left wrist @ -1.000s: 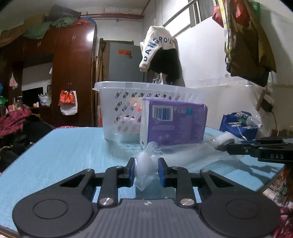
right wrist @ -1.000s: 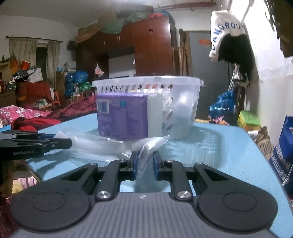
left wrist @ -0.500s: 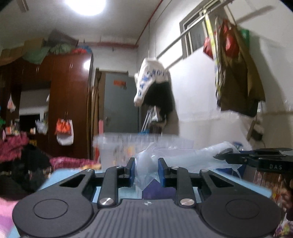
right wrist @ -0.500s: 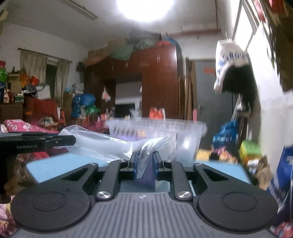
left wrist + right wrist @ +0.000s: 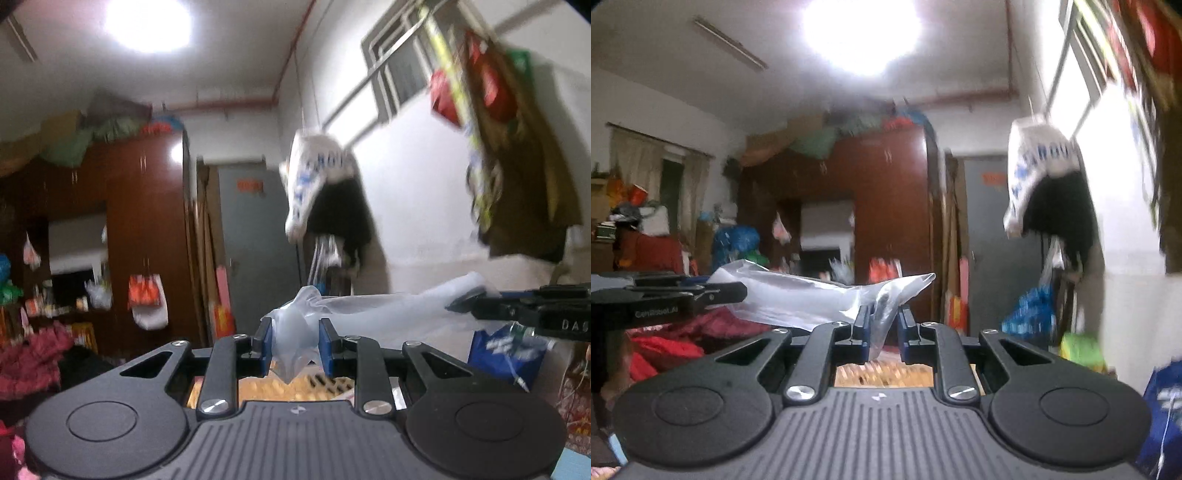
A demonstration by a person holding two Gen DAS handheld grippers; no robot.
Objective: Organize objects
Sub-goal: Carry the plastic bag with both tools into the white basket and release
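A clear plastic bag [image 5: 376,314] hangs stretched in the air between my two grippers. My left gripper [image 5: 295,341] is shut on one end of the clear plastic bag. My right gripper [image 5: 882,332] is shut on the other end [image 5: 812,299]. Each gripper shows in the other's view: the right one [image 5: 458,304] at the right edge, the left one [image 5: 740,291] at the left edge. Both are raised high; the white basket and purple pack are out of view. Something yellowish [image 5: 295,387] shows below the fingers, blurred.
A dark wooden wardrobe [image 5: 886,221] and a grey door [image 5: 255,240] stand ahead. Clothes [image 5: 325,199] hang from a rail on the right wall. A blue bag [image 5: 506,350] sits low on the right. Clutter fills the left side of the room.
Both grippers have lifted the bag up off the blue table. The basket, purple pack and table top have dropped out of view, and the ceiling light has come in.
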